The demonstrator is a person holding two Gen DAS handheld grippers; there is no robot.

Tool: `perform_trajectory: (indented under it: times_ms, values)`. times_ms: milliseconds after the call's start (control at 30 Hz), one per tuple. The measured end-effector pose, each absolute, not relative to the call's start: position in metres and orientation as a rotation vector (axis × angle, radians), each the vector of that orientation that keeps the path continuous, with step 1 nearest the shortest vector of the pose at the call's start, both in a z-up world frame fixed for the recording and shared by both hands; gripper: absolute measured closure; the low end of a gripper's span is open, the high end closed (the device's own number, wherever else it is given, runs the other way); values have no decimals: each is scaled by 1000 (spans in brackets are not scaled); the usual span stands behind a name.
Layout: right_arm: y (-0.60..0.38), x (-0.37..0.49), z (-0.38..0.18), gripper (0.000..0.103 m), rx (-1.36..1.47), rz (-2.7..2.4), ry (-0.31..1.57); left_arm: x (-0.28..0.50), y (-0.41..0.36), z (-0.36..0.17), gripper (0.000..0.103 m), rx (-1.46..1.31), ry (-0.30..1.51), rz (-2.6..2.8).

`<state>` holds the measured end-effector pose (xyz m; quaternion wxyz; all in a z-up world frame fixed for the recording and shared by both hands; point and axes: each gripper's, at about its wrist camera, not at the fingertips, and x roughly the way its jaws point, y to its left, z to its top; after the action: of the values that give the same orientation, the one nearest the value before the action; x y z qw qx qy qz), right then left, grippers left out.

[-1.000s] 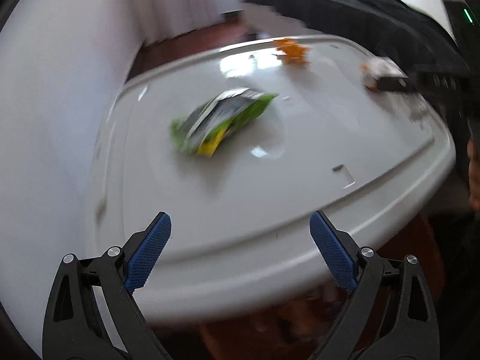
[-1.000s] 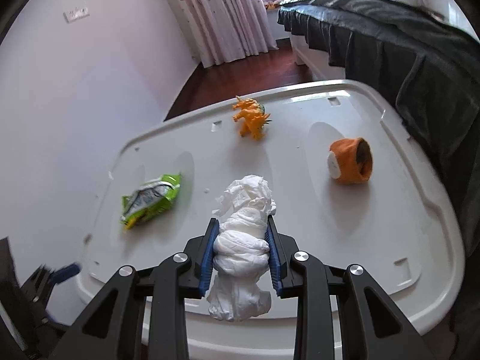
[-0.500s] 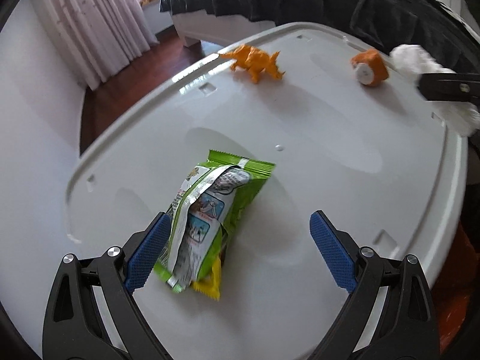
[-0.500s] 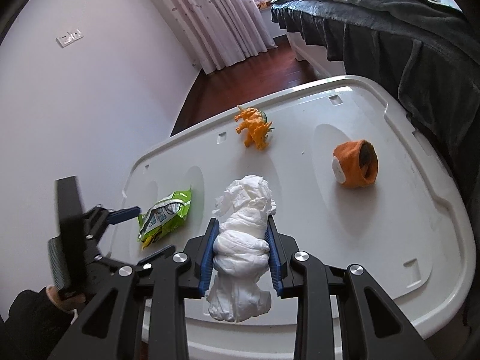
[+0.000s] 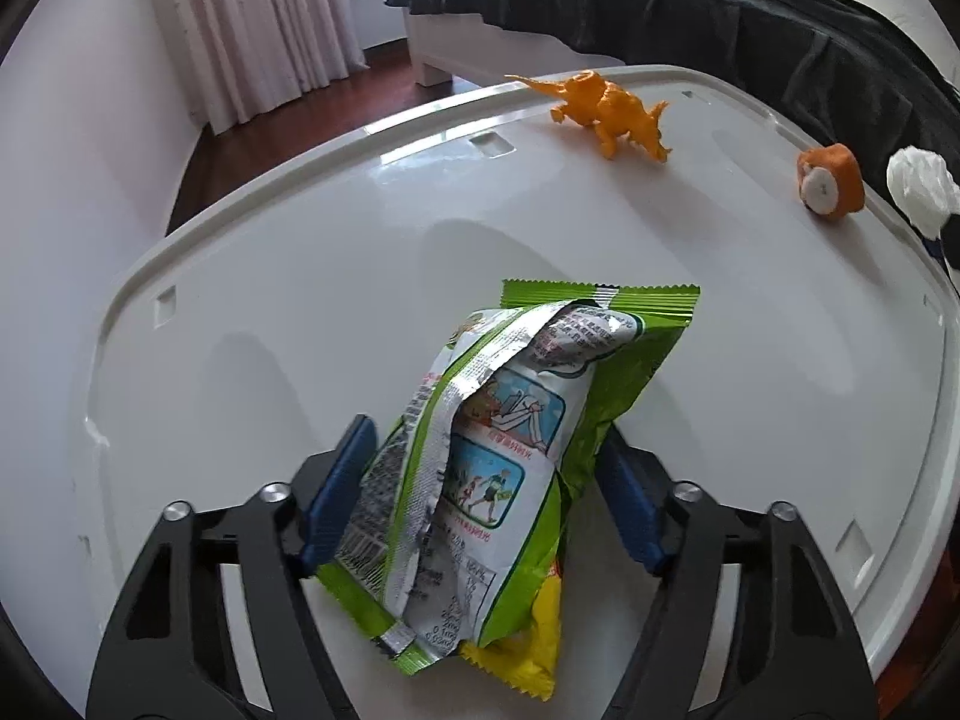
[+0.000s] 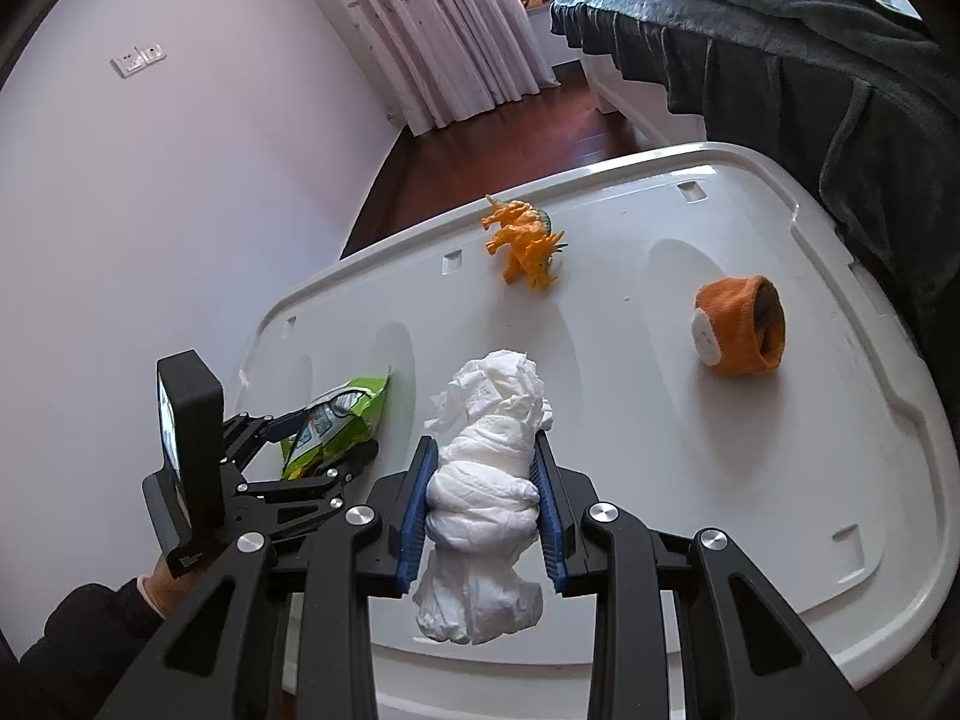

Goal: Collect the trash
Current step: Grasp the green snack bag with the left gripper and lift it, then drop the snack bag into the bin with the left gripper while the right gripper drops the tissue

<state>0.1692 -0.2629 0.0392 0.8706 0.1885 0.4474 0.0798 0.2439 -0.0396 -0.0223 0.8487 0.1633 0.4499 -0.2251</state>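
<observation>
**Two grippers, two bits of trash**

While the right gripper [image 6: 486,501] is holding a white wad of tissue [image 6: 483,480] tight between its blue fingers [image 6: 414,510], the left gripper [image 5: 483,498] is closing in on a green snack bag [image 5: 504,444]. The tissue wad is squeezed in the middle, with one puffy end sticking out in front of the fingers and the other end hanging down below them, over the near edge of the white bench [image 6: 750,450].

The snack bag is lying near the left corner of the bench. It is crumpled, green and silver, with a bit of yellow at its near end. The left gripper's fingers have just been coming together, and the bag is sitting between them. The left blue finger [image 5: 339,486] is touching the side of the bag. The right finger [image 5: 627,510] is right beside the bag's other side, but it is hard to tell if it is pressing yet. The bag's bottom is resting on the bench.

In the right wrist view, a hand in a dark sleeve [image 6: 78,642] is gripping the left tool by its black handle.

An orange toy dinosaur [image 6: 525,240] is standing near the far edge of the bench. An orange rolled-up sock [image 6: 741,324] with a white end is lying on its side toward the right edge, well apart from the dinosaur. A bed with a dark cover [image 6: 780,60] is sitting just behind the bench, and light curtains [image 6: 432,18] are hanging at the back of the room.
</observation>
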Motion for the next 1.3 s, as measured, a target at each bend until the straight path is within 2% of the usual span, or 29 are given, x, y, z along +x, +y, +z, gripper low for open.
perform_trajectory:
  times_ms: [267, 700, 867, 1100, 1300]
  values:
    - [-260, 167, 39, 72, 386, 169, 930, 235, -48, -10, 67, 322, 921, -310]
    - [-291, 152, 53, 72, 441, 144, 884, 181, -52, 42, 67, 253, 899, -106]
    - [-290, 139, 57, 72, 371, 148, 859, 147, -49, 67, 67, 210, 891, -68]
    - [-269, 71, 66, 71, 210, 247, 775, 69, -47, 86, 66, 138, 875, -103]
    - [-251, 0, 31, 71, 159, 280, 843, -3, -47, 64, 66, 133, 905, -157]
